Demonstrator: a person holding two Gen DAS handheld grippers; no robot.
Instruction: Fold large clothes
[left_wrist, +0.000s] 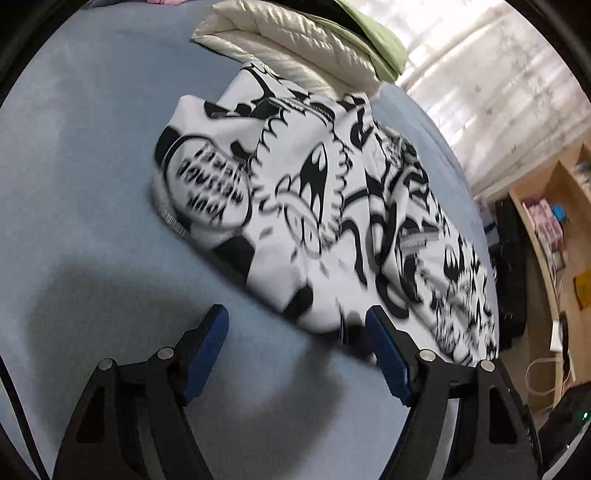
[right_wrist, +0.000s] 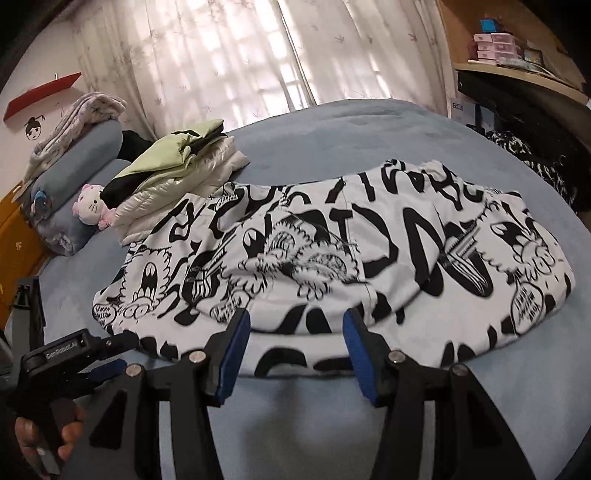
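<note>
A large white garment with black cartoon print (left_wrist: 325, 206) lies folded over on the blue bed; it also shows in the right wrist view (right_wrist: 332, 251). My left gripper (left_wrist: 297, 325) is open and empty, just off the garment's near edge; its right finger (left_wrist: 388, 350) is at the hem. My right gripper (right_wrist: 295, 332) is open and empty, its fingertips over the garment's near edge. The left gripper (right_wrist: 107, 354) also shows at the lower left of the right wrist view, held in a hand.
A folded cream and green puffer jacket (left_wrist: 295, 44) lies at the garment's far end, also in the right wrist view (right_wrist: 173, 166). Pillows, a blanket and a plush toy (right_wrist: 92, 210) sit at the bed head. Wooden shelves (left_wrist: 546, 229) stand beside the bed.
</note>
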